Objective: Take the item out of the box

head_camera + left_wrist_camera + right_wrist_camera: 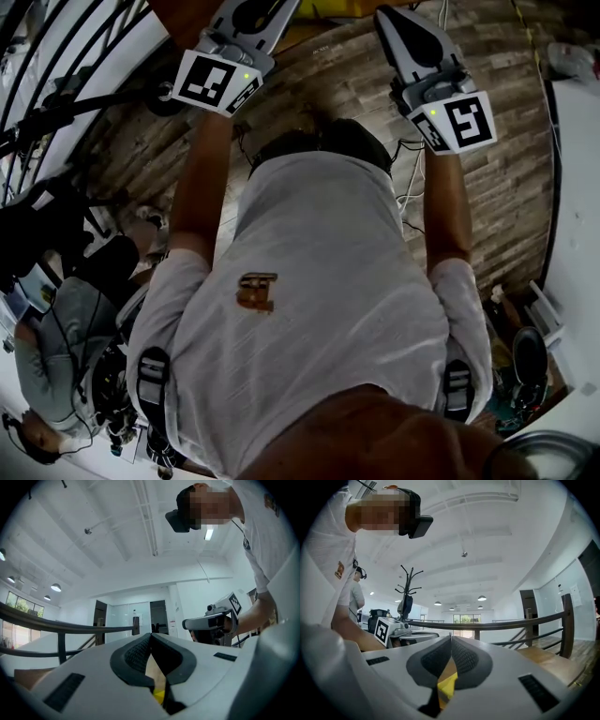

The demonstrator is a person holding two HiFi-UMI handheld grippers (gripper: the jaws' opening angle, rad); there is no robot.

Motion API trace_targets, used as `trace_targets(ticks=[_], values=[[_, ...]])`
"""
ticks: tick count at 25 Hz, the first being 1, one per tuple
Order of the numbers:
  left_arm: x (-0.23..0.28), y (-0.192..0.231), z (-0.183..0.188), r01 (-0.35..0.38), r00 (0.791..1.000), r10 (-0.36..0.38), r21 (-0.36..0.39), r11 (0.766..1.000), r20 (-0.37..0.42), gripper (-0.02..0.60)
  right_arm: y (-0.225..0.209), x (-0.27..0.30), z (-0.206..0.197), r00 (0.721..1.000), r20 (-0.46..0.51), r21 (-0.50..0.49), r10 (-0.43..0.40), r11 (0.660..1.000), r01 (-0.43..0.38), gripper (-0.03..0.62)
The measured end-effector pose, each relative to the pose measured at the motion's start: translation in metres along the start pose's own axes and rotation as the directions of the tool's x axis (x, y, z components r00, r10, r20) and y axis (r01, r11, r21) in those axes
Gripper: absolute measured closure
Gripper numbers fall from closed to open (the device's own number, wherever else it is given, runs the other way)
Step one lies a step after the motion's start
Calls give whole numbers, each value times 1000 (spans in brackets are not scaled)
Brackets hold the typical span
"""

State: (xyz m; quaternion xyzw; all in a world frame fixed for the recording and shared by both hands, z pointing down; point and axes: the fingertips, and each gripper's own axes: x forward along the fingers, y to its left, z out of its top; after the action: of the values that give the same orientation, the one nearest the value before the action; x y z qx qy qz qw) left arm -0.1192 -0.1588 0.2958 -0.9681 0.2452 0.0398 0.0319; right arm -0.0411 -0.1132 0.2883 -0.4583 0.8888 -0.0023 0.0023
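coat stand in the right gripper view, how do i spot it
Follow the dark railing across the middle of the right gripper view to its left end. The coat stand rises there, a thin black pole. Only it branches into curved hooks, with something dark hanging.

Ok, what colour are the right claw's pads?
Dark grey pads, textured; the right gripper view shows them best.

Left claw (150,635) beside right claw (451,638); railing (511,622) beyond.
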Motion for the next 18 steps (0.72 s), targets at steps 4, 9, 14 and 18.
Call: trace_targets(ticks=[4,9,14,18], values=[[9,7,-7,-3,1000,3,-6,1000,-22,561,-10,8,0,1000,-13,-2,5,1000,-5,562],[24,10,-17,-7,999,7,-5,1000,-54,562,-28,13,-3,1000,-17,2,24,1000,-24,562],[44,30,-32,-26,996,26,4,1000,-83,561,-56,35,-10,998,-25,1,55,998,-55,562],[77,38,-47,-33,993,35,19,999,-113,561,-92,44,-17,996,-33,-5,80,997,-80,562]])
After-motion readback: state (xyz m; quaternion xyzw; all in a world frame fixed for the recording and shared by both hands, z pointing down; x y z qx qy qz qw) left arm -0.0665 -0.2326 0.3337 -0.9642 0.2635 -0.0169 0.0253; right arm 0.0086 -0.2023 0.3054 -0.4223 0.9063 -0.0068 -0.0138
